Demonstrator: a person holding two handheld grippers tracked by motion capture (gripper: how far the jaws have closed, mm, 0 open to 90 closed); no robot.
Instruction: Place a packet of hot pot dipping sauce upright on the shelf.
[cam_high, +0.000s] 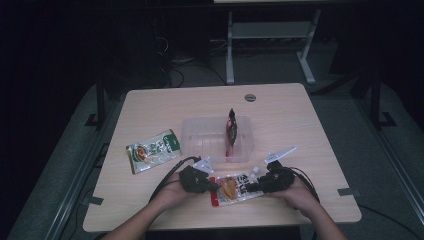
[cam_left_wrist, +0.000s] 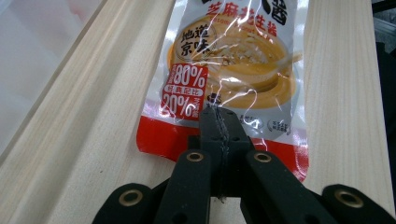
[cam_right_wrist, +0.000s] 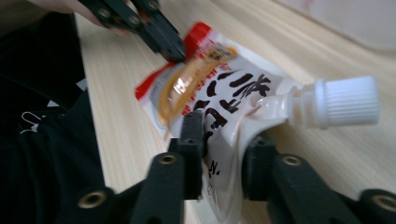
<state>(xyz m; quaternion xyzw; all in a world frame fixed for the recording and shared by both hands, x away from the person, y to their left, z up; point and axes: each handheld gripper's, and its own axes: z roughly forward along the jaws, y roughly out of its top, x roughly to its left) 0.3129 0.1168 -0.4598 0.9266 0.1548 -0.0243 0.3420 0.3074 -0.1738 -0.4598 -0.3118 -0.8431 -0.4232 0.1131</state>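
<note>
A white and red sauce pouch (cam_high: 232, 187) with a white screw cap (cam_right_wrist: 348, 101) lies near the table's front edge, between my two grippers. My left gripper (cam_high: 212, 186) is shut on its red bottom edge; in the left gripper view the jaws (cam_left_wrist: 219, 121) meet on the pouch (cam_left_wrist: 233, 60) just below the printed label. My right gripper (cam_high: 255, 186) holds the spout end. In the right gripper view its jaws (cam_right_wrist: 223, 135) pinch the crumpled pouch (cam_right_wrist: 219, 93) beside the cap, and the left gripper (cam_right_wrist: 175, 53) grips the far end.
A clear plastic container (cam_high: 200, 131) stands mid-table with a dark red pouch (cam_high: 231, 131) upright inside at its right end. A green packet (cam_high: 152, 150) lies flat to the left. A round grommet (cam_high: 250, 97) sits at the far edge.
</note>
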